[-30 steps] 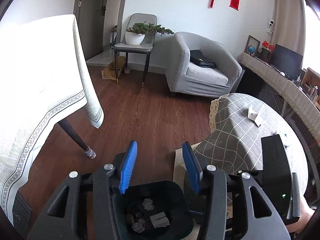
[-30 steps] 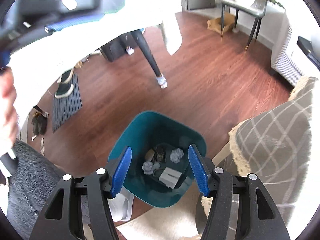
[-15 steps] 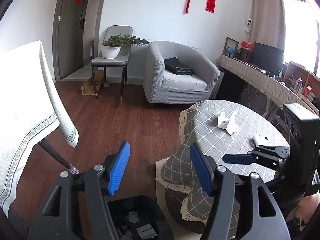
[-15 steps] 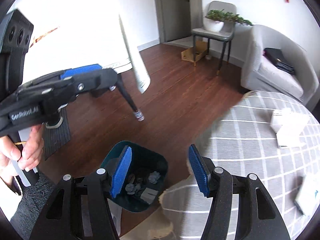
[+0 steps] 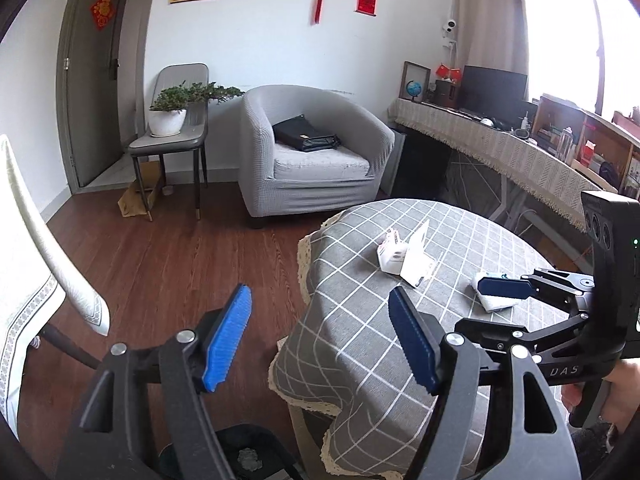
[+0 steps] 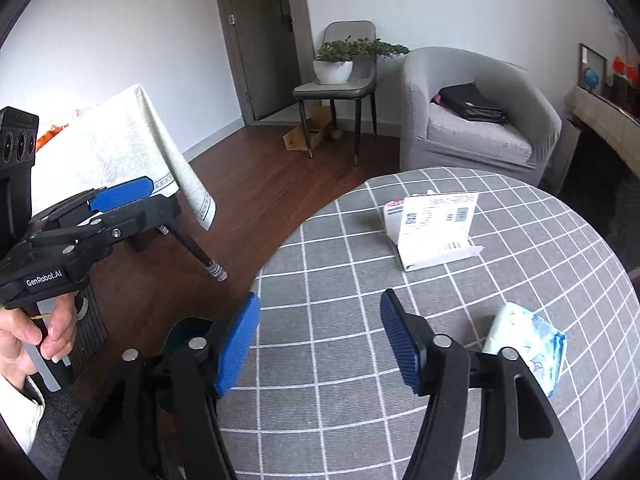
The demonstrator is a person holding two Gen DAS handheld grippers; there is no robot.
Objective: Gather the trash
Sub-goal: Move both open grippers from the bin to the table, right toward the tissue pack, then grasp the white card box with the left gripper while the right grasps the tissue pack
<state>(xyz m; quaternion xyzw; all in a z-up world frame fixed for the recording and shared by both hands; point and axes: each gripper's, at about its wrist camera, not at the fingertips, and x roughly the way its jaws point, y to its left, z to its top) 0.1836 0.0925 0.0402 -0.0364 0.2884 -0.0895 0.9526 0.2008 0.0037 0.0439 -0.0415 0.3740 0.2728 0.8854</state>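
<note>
Both grippers have lifted off the bin since a second ago; views now look over the round table rather than down into the trash. Left gripper point(image 5: 320, 336) jaws wide apart, nothing between them, hanging over floor at the table's edge. Right gripper point(image 6: 318, 344) also spread wide, empty, above the grey checked tablecloth point(image 6: 320, 280), not touching it.

Bin point(image 5: 244, 456) cut off at 6 o'clock in the left view, one crumpled grey wad visible inside; in the right view only a teal rim sliver point(image 6: 180, 332) shows at 8 o'clock behind the finger.

Tissue pack point(image 6: 528, 348) at 4 o'clock, partly hidden by the right finger mount. Opened white carton point(image 6: 436, 224) at 1 o'clock mid-table, barcode and print on the flap, text too small to read; a smaller box behind it mostly hidden.

Readable: "GenRobot.AI" on the left gripper body in the right view; "DAS" on the right gripper body in the left view, rest cut off.

Far: grey armchair point(image 5: 312, 156) at 12 o'clock with black bag point(image 5: 306, 138); potted plant point(image 5: 172, 108) on a chair at 11. Red wall hangings, writing illegible.
</note>
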